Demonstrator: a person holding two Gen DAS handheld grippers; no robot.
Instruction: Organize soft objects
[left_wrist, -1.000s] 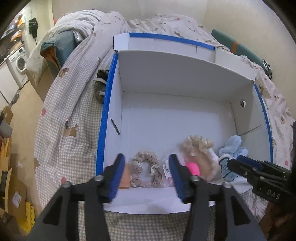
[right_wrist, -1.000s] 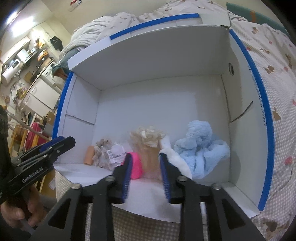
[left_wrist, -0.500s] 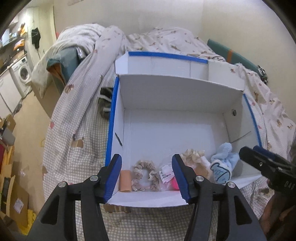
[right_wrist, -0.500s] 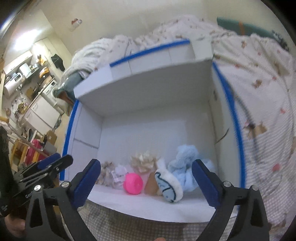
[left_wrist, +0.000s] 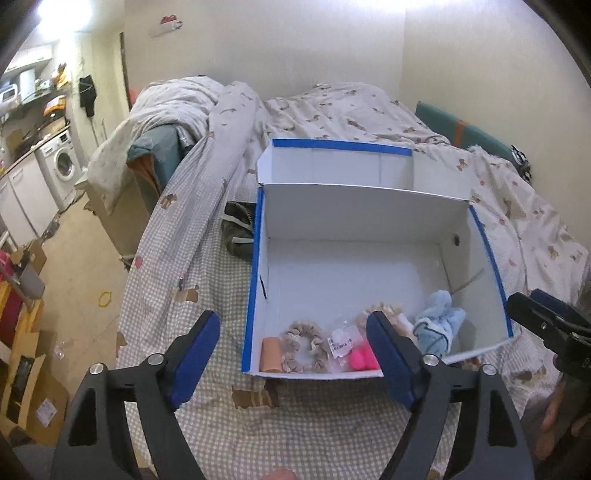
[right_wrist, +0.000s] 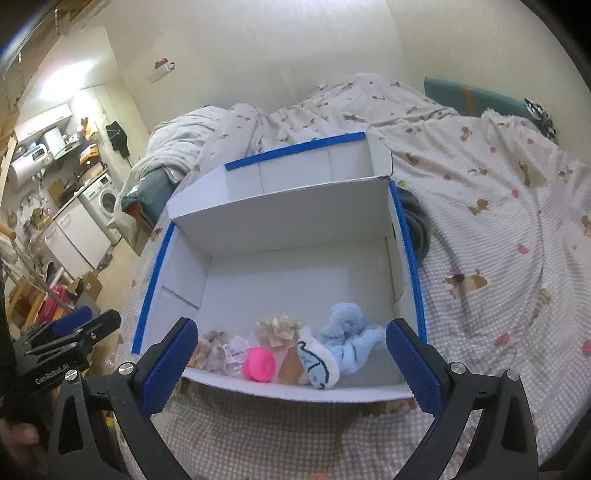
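hovering over box (left_wrist: 258, 258) | left gripper (left_wrist: 295, 354) + right gripper (right_wrist: 291, 365) both spread wide, holding nothing | risking snagging 2 scrunchies (left_wrist: 304, 343) at once, all crammed together

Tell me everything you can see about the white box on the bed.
The box is white cardboard with blue tape along its rims. It lies open on the checked bedspread, its lid folded back behind it. A small round hole shows in its right wall. Most of the floor is bare; soft things line the near wall: a beige scrunchie, a pink item, a blue plush. Neither gripper touches it.
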